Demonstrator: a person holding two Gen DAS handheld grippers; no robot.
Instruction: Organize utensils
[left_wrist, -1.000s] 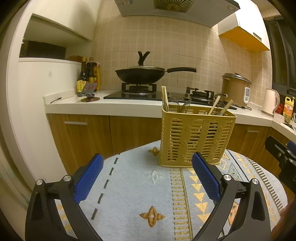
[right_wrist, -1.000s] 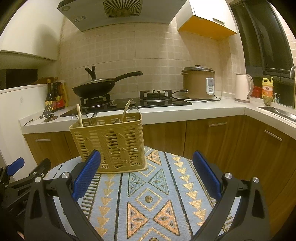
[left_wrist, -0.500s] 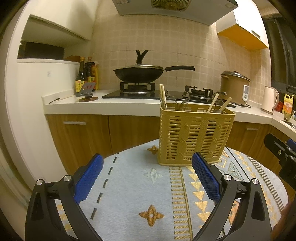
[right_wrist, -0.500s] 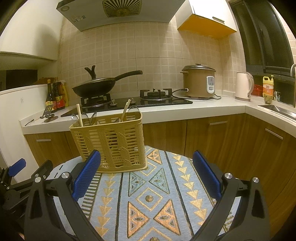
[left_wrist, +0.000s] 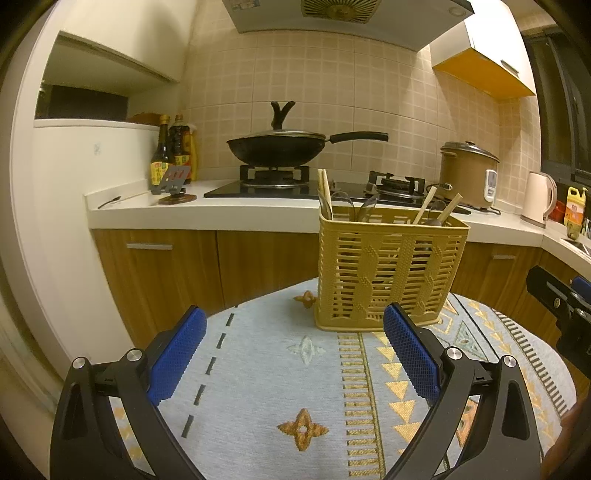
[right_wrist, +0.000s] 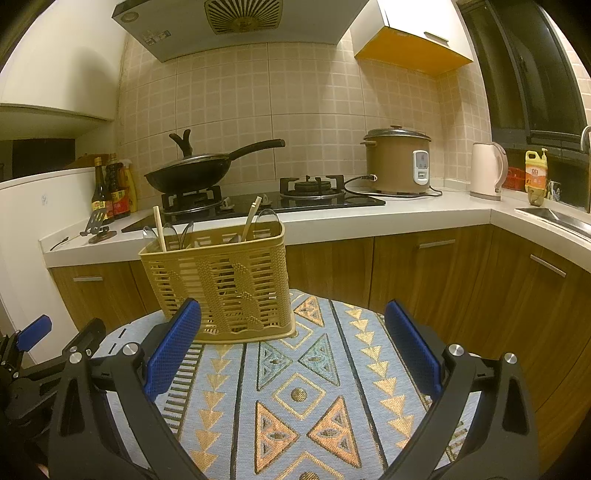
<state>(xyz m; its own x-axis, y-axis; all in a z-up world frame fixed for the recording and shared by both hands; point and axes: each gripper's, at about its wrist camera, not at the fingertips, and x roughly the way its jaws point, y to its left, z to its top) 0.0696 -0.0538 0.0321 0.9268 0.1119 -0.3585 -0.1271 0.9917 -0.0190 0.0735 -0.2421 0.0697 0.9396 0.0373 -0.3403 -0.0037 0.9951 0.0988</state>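
Both tongs are spread wide with nothing between the blue pads: the left gripper (left_wrist: 295, 347) hangs over the pale side of the cloth, and the right gripper (right_wrist: 293, 345) sits over the triangle-patterned side. Neither one is touching anything.

Biggest thing around is the kitchen counter (right_wrist: 406, 214) running along the back and round the corner to the right, wood cabinet doors (left_wrist: 162, 273) underneath. Next down is the round table with its patterned tablecloth (right_wrist: 295, 398), light blue with gold and orange shapes.

On the stove there's a black wok (left_wrist: 277, 147) with a lid and a long handle, and further right a brown rice cooker (right_wrist: 397, 162) and a pale electric kettle (right_wrist: 485, 170).

Then the yellow slotted utensil basket (left_wrist: 388, 273), standing upright on the far part of the cloth, ahead of both tools and clear of them. From the right wrist view it's just past the left pad (right_wrist: 173, 350).

Smallest stuff: wooden chopsticks (left_wrist: 324, 188) stick up at the basket's left end, another pair leans at the right end, and a few metal spoons (left_wrist: 343, 205) poke out in between. Sauce bottles (left_wrist: 171, 151) sit at the counter's left end.
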